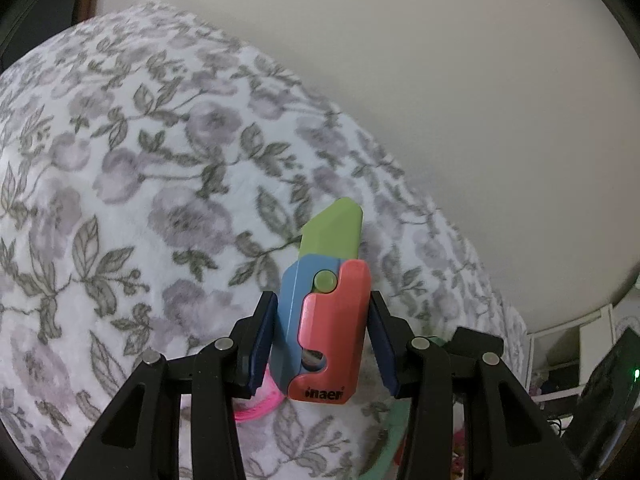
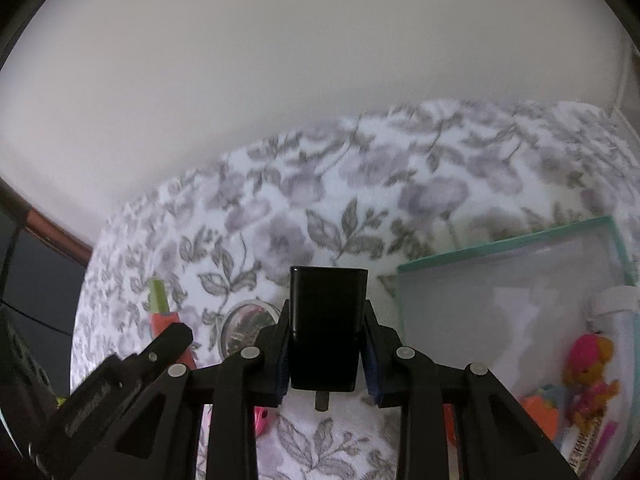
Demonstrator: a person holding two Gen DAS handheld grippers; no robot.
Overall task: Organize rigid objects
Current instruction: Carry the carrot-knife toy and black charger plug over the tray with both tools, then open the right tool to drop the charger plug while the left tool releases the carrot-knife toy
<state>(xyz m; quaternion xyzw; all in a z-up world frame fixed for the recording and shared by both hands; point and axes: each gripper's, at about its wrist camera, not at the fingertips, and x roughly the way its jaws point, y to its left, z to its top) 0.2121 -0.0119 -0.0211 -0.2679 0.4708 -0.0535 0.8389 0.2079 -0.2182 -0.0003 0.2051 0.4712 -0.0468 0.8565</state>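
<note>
My left gripper [image 1: 323, 320] is shut on a toy knife [image 1: 324, 320] with a red and blue handle and a green blade pointing up, held above the floral blanket [image 1: 120, 160]. The same toy knife [image 2: 162, 312] and the left gripper's arm show at the lower left of the right wrist view. My right gripper [image 2: 326, 344] is shut on a black plug adapter [image 2: 326, 328], with a metal pin showing below it. A clear bin with a teal rim [image 2: 504, 240] lies to the right, holding a pink doll [image 2: 592, 376] and other small toys.
A round clear-lidded container [image 2: 246, 328] lies on the blanket [image 2: 400, 184] behind the right gripper. A pink item [image 1: 256, 410] lies below the left gripper. A plain wall is behind the bed. White shelves [image 1: 568, 360] stand at the far right.
</note>
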